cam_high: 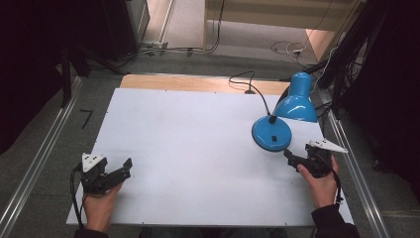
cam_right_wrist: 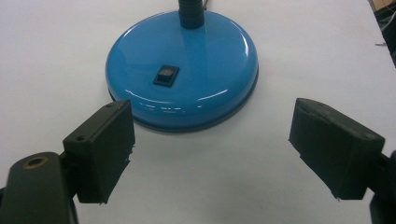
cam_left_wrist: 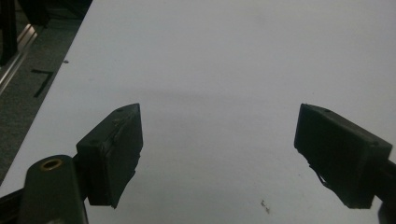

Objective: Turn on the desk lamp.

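Note:
A blue desk lamp stands at the right of the white table (cam_high: 198,148): round base (cam_high: 271,133) with a black rocker switch (cam_high: 272,138), black neck, blue shade (cam_high: 297,101) tilted down behind it. My right gripper (cam_high: 292,161) is open just in front of the base, a short gap away. In the right gripper view the base (cam_right_wrist: 187,70) and its switch (cam_right_wrist: 166,75) lie just beyond the spread jaws of the right gripper (cam_right_wrist: 210,149). My left gripper (cam_high: 124,168) is open near the table's front left corner, and the left gripper (cam_left_wrist: 219,158) has bare table between its jaws.
The lamp's black cord (cam_high: 247,82) runs off the table's far edge. Metal rails (cam_high: 34,163) flank both sides of the table. Dark stands and cables crowd the far right (cam_high: 346,54). The white surface (cam_left_wrist: 224,60) stretches wide between the two grippers.

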{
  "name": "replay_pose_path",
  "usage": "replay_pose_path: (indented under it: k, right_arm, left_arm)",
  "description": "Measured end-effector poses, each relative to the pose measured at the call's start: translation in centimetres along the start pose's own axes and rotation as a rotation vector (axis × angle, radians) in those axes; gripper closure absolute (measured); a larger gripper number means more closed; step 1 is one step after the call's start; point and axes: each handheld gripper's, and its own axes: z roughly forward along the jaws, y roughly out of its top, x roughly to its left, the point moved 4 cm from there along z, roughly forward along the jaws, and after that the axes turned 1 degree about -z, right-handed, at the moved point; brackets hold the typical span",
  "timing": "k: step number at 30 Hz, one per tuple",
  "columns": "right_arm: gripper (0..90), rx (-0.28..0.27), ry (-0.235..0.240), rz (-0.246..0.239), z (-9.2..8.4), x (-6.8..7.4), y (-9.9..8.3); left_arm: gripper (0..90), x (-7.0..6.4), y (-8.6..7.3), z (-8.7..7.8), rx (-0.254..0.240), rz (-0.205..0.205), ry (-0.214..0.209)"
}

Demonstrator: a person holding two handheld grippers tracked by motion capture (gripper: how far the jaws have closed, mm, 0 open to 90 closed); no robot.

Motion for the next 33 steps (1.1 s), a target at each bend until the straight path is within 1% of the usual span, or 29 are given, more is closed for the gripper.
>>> replay_pose_path:
  k: [15, 17, 33]
  right_arm:
    - [13.5, -0.015, 0.015, -0.006, 0.4, 0.8, 1.0]
    - [15.0, -0.016, 0.018, -0.010, 0.5, 0.9, 1.1]
    - [16.7, -0.027, 0.032, -0.022, 1.7, 2.0, 2.1]
  left_arm:
    - [16.1, -0.1, 0.0, -0.1, -0.003, 0.001, -0.002]
    - [16.1, 0.0, 0.0, -0.1, -0.001, 0.002, -0.002]
    - [16.1, -0.1, 0.0, 0.0, 0.000, 0.002, -0.005]
